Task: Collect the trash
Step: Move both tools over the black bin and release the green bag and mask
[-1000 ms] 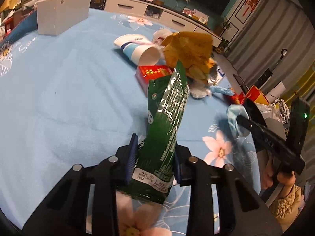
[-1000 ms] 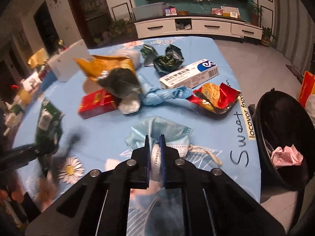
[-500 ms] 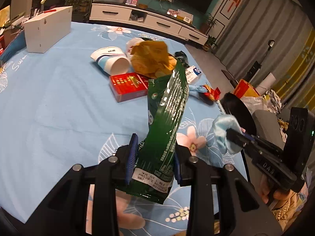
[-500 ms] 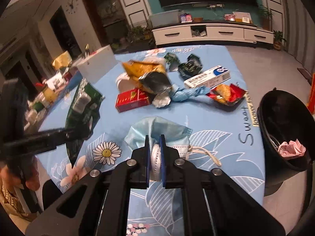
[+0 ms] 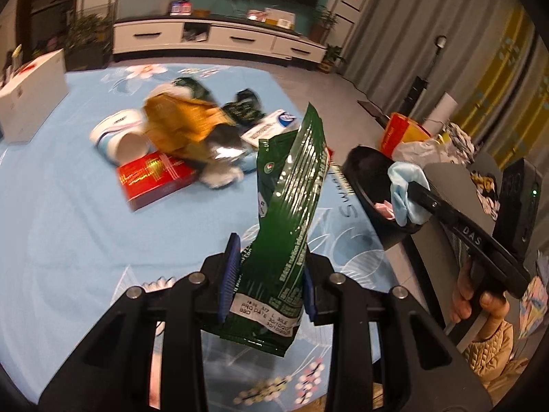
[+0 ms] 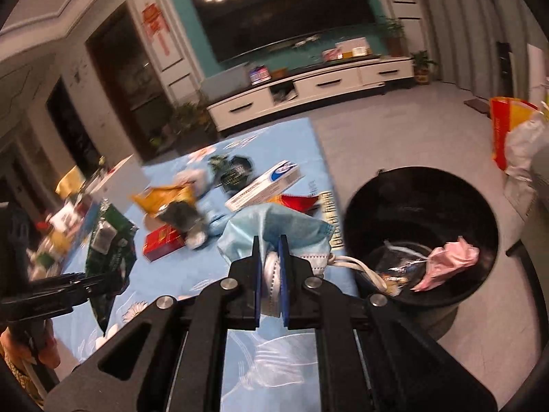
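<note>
Two views: left wrist first, then right wrist.

Left wrist, claw: the left gripper (image 5: 269, 283) is partly closed, its blue pads pinching the lower end of a green foil wrapper (image 5: 291, 213) that stands up above the blue flowered tablecloth (image 5: 68, 213).
Left wrist, table: a red box (image 5: 154, 178), a yellow-orange bag (image 5: 182, 123), a tipped paper cup (image 5: 120, 135) and a white-and-blue carton (image 5: 271, 127) lie heaped together further back.
Left wrist, far side: the right gripper (image 5: 410, 189) reaches in from the right, with a blue face mask (image 5: 405, 185) hanging from its tip over the black trash bin (image 5: 363, 164).

Right wrist, claw: the right gripper (image 6: 271, 257) is clamped fully shut on the folded face mask (image 6: 274, 223); a white ear loop (image 6: 360, 267) trails towards the bin.
Right wrist, bin: the black trash bin (image 6: 353, 213) stands on the floor just beside the table edge, with a crumpled pink tissue (image 6: 446, 264) inside.
Right wrist, far side: the left gripper (image 6: 85, 281) holds the green wrapper (image 6: 109, 250) at lower left.
</note>
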`<state>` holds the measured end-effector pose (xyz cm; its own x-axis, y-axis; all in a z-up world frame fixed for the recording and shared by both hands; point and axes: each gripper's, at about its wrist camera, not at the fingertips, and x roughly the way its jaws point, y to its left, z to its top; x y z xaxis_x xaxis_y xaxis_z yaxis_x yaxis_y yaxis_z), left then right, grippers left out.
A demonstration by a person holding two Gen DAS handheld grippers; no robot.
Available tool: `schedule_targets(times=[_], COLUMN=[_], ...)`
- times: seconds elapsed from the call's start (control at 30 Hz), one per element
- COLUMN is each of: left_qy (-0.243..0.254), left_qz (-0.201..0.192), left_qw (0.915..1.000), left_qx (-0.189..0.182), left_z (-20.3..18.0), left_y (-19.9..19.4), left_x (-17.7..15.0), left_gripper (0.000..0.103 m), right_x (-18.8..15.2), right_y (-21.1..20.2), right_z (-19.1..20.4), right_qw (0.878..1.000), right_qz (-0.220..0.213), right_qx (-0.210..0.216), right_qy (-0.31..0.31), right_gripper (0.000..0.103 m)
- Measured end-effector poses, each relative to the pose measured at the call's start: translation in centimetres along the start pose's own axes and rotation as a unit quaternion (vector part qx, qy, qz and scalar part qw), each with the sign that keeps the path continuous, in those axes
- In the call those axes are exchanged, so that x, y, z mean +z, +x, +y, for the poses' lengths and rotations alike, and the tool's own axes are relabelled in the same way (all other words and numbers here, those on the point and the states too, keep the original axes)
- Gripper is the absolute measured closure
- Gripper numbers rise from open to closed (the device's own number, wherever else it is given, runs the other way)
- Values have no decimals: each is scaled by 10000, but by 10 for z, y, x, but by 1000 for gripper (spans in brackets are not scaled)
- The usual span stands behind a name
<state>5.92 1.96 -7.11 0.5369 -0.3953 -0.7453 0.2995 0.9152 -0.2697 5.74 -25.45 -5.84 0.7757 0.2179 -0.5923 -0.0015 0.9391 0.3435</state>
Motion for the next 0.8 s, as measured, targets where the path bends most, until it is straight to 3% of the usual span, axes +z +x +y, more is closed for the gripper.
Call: schedule_targets(times=[0.4,0.8], left_qy=[763,1129], left_qz=[90,611], left_qw=[9964,9877], left_qx=[-360,-894], left_z=[-73,-147], left_y=[44,127], left_x=[40,71], left_gripper=[69,69], right_x=[-1,-8], right_y=[-10,2], right_z=[-81,-132], right_qw=[9938,9873], right_qz=[-377,-322], right_qx=[-488,-589], right_qy=[920,1441], right_gripper=[93,91])
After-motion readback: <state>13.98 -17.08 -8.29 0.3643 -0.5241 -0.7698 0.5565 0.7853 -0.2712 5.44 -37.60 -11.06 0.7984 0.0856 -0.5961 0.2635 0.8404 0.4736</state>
